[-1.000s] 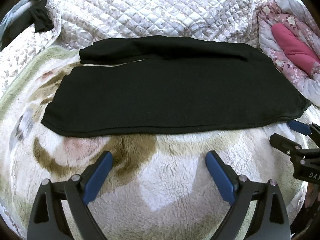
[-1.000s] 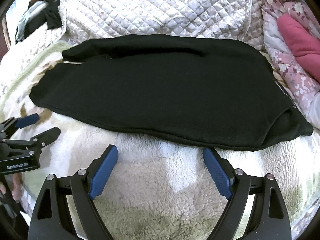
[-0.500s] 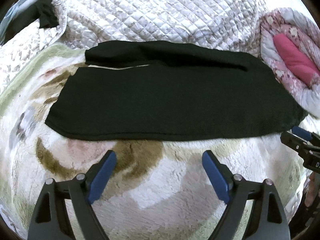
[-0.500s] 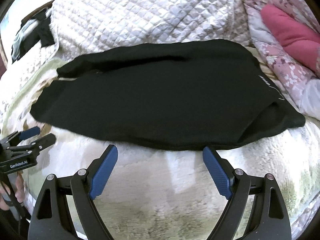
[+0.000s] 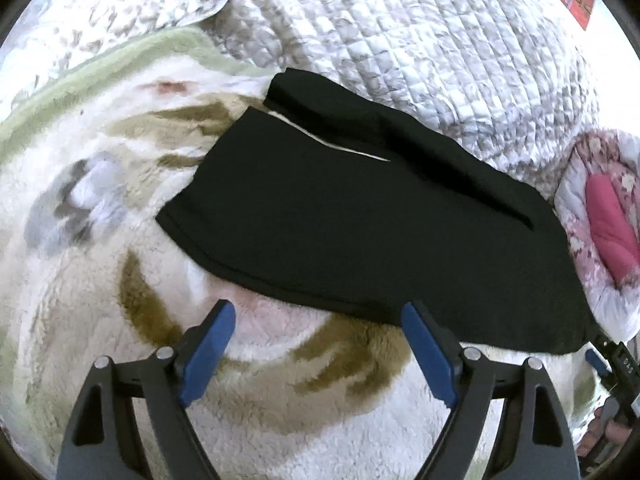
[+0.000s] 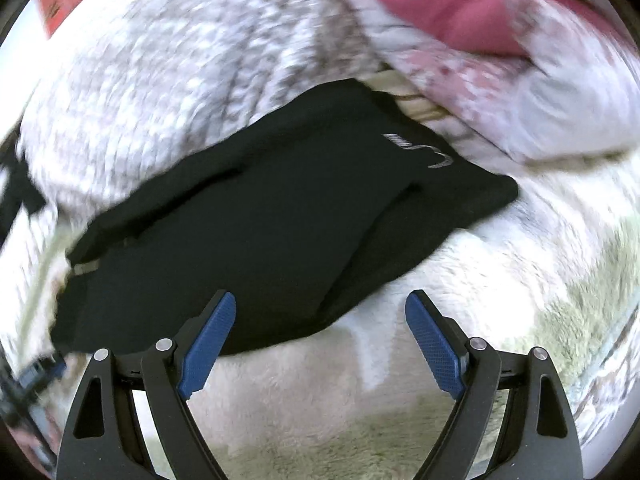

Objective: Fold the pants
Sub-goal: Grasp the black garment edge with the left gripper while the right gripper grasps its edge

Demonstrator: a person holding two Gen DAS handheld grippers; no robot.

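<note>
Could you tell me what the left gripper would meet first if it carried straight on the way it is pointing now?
Most likely the near hem of the black pants, lying flat on the fleece blanket. The left gripper, its jaws closing slightly with nothing between them, points down at that edge; depth is unclear, so it might touch blanket first.

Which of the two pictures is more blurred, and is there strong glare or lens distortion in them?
Right wrist view: clear motion blur smears the quilt and pink bedding, though the black pants and right claw stay readable. Left wrist view: mostly sharp, with the pants crisp. Both: fisheye bending with dark corners; the fleece blanket is bright, slightly washed out.
</note>
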